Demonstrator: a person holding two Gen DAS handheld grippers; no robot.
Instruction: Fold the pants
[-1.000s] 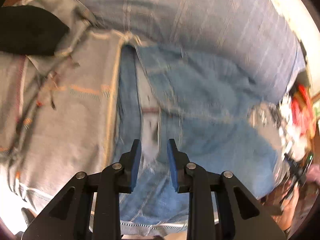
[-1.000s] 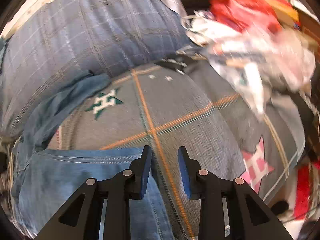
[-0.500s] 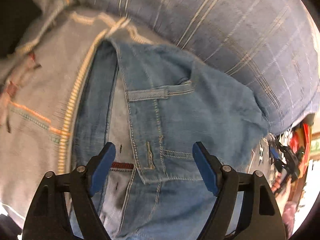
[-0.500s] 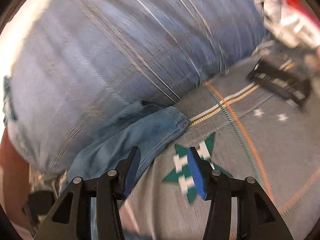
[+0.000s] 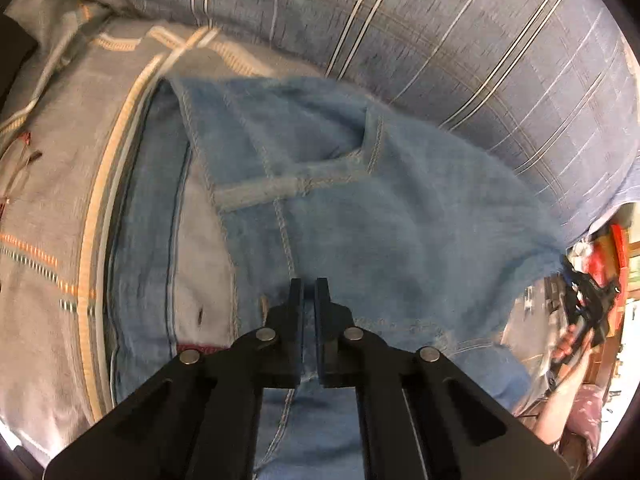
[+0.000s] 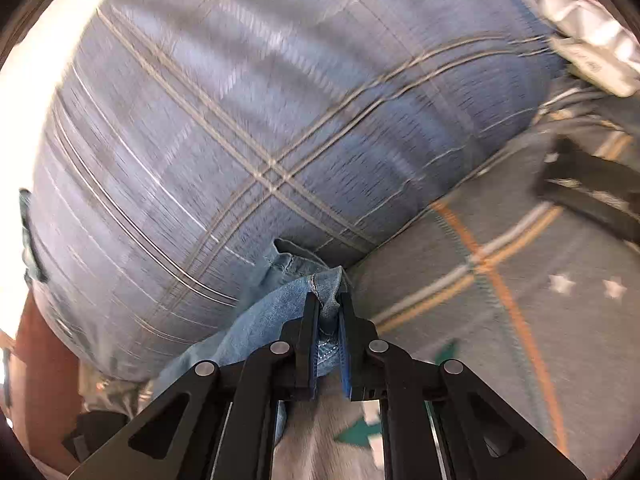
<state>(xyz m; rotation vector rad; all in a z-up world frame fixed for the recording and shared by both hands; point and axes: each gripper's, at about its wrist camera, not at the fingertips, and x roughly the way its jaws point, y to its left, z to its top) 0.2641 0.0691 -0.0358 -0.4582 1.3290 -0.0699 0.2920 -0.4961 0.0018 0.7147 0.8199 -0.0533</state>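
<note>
Light blue jeans lie waist end up on a grey bedspread, with a belt loop and the pale inner lining showing. My left gripper points steeply down and is shut on the denim beside a stitched seam near the waistband. In the right wrist view a bunched corner of the jeans sticks up between the blue pads; my right gripper is closing its jaws and pinching that denim. At the far right of the left view, a hand holds the right gripper at the jeans' corner.
A large blue plaid pillow or duvet bulges right behind the jeans and fills most of the right view as the plaid bulk. The grey bedspread has orange stripes and stars. Red and white clutter sits at the right edge.
The left jaws spread wide over the waistband, then shut on the denim. The right gripper swung from the open bedspread to the jeans' corner by the plaid bulk and closed on it.
</note>
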